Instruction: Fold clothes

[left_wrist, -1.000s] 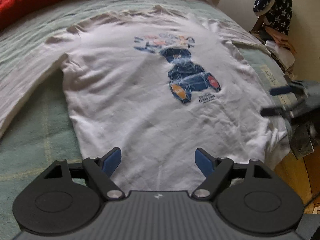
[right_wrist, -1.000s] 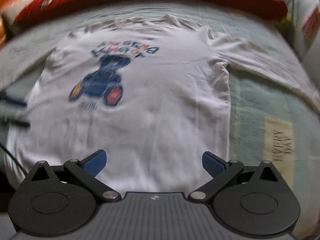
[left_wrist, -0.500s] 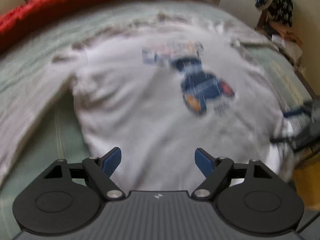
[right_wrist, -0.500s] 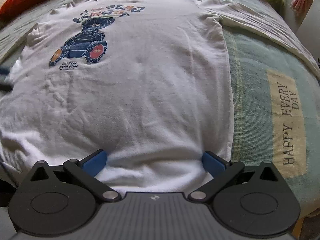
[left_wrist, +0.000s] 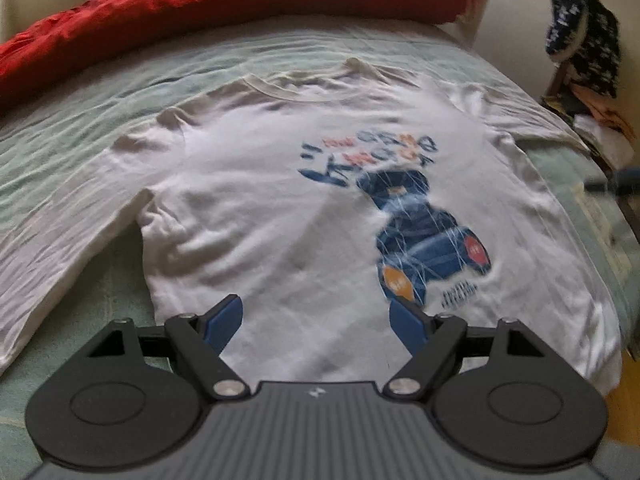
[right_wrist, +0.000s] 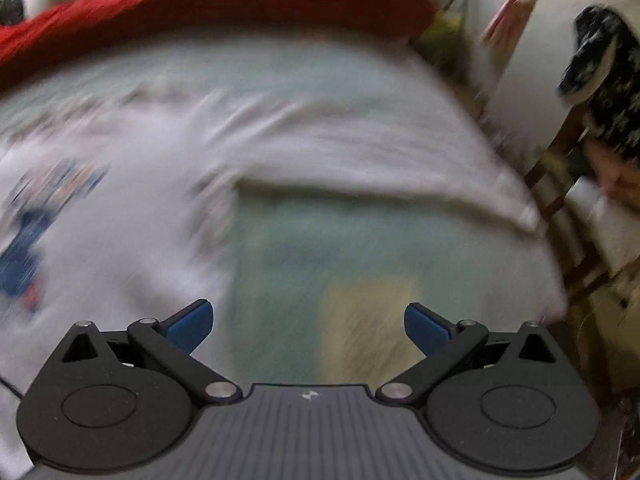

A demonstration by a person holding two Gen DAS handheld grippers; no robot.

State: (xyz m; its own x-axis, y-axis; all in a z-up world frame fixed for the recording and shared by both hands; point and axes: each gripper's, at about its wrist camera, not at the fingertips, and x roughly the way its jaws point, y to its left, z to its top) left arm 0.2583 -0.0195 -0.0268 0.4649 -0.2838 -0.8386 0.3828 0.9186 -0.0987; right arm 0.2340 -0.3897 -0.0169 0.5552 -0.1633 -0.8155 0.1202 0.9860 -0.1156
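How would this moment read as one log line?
shirt: flat, unfolded | left gripper: open, empty | right gripper: open, empty

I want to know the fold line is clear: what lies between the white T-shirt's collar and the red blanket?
Only bare, wrinkled pale green bedspread separates the white T-shirt from the red blanket, as seen from the left wrist.

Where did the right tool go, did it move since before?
Yes. The right tool swung off the white shirt toward its sleeve; the green bedspread now lies ahead.

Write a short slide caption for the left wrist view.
Open left hand-held gripper hovers over a white T-shirt spread flat on a green bedspread.
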